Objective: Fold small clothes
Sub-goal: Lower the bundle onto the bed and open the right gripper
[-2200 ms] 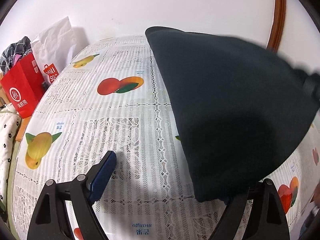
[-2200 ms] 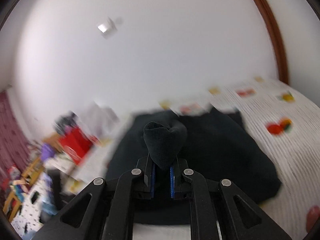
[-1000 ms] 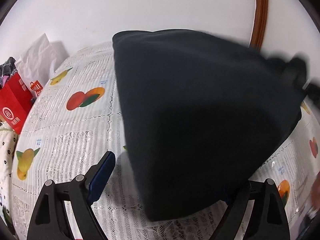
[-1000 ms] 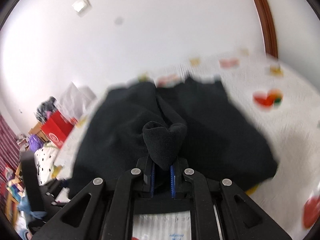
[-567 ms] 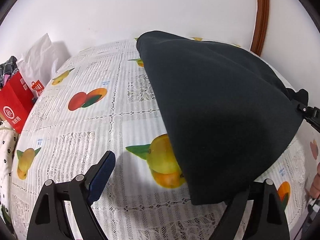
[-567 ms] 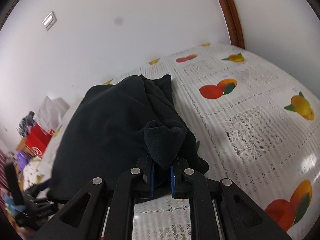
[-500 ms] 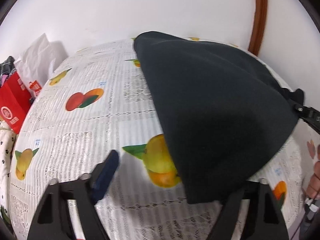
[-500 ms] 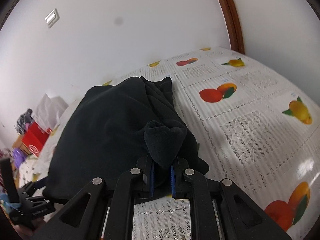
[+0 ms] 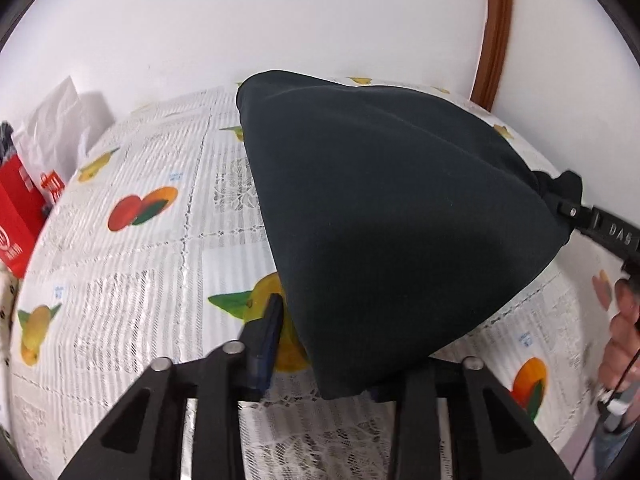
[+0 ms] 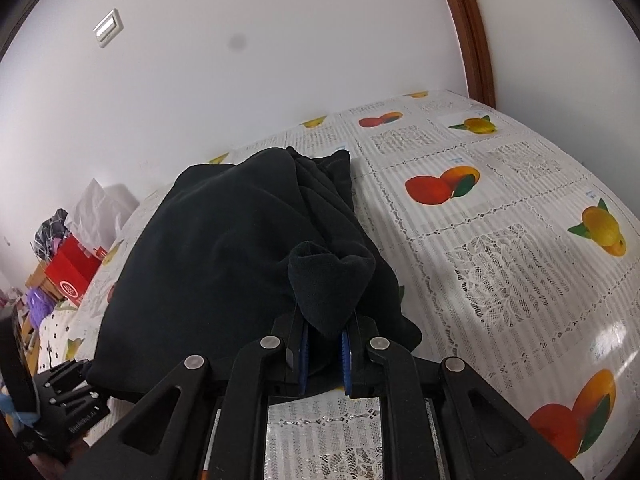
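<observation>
Two grippers: both at one black garment
Right gripper: clamped on a bunched corner
Left gripper: parted around the near edge
Tablecloth: fruit-printed, beneath

Left claw: its right finger is buried under the hem of the black garment, so the gap can't be read; only the left blue pad shows.
Right claw: pads pinched on a bunched corner; how much cloth sits between them is out of sight.
Garment underside: hidden in both views, and the folds at its far end are too dark to sort out.
Tabletop: the fruit print under the garment is covered, one yellow fruit half showing.
Person's hand: cut by the right edge, fingers only.
Red bag: cropped at the left edge, its print partly gone.
Clutter beyond the tabletop: too small to name.
</observation>
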A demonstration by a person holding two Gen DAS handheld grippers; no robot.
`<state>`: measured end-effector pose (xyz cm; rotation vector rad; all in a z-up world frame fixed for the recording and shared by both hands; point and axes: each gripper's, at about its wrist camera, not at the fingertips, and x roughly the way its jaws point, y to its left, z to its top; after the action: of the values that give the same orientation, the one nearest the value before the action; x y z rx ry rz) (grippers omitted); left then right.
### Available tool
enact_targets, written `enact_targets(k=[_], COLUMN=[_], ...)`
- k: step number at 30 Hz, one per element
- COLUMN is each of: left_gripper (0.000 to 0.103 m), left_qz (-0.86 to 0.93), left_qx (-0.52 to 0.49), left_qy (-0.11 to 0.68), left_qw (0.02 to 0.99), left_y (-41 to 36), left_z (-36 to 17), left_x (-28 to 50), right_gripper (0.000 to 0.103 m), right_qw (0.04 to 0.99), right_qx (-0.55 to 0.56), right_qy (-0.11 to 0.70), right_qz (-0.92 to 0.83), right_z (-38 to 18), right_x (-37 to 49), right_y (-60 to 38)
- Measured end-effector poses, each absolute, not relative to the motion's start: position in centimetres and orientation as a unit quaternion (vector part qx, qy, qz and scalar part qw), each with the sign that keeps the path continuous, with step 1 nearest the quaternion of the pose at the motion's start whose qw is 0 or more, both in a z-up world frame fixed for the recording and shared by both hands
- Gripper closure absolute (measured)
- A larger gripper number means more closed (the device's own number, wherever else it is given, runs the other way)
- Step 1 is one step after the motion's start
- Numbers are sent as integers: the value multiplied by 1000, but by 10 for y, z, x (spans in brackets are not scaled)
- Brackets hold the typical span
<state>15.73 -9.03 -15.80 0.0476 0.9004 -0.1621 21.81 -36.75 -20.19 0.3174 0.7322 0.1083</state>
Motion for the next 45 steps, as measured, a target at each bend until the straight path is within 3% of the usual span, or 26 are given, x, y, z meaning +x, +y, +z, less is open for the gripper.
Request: enact_targets(k=[2,5,13,18,22,25,27,29,41,44,45], left_gripper=[63,34,30,31,31,41,67,78,84,83,82], left_qz=[-84,-88,-68,-52,-60,-70,-90,-82,-52,-46,-48], left_qx=[15,2,17,56,33,21,9,20,-14,-22,-22], left_qy=[437,440,442,428,436,440,440,432,440,443,444], left_qw=[896,894,894,901,897,895,893,898,896,895,894], left_y=[-91,-98,-110,-120,-112,-109,-107,-108,-40,-24,-23], left_z=[-158,-158,-173,-173,-173,-172,-168,-164,-158,-161,-162], left_x=[158,162,165,158,160,161,159,153,149,148,146], right_gripper=[91,91,92,93,92,91,90,90,91,83,75], right_qw=[920,919,918,943,928,920,918,915,908,902,902], right_qx=[155,161,166,204,189,191,191,181,164,156,153], right_qy=[356,357,354,244,320,339,347,359,375,386,387], right_qz=[52,52,61,97,44,44,42,40,89,117,116], right_z=[-203,-204,-200,-175,-204,-213,-211,-212,-210,-208,-206], right_x=[219,219,218,185,199,201,204,210,237,237,234], right_y=[-367,-369,-371,-390,-396,-399,-399,-397,-348,-338,-338])
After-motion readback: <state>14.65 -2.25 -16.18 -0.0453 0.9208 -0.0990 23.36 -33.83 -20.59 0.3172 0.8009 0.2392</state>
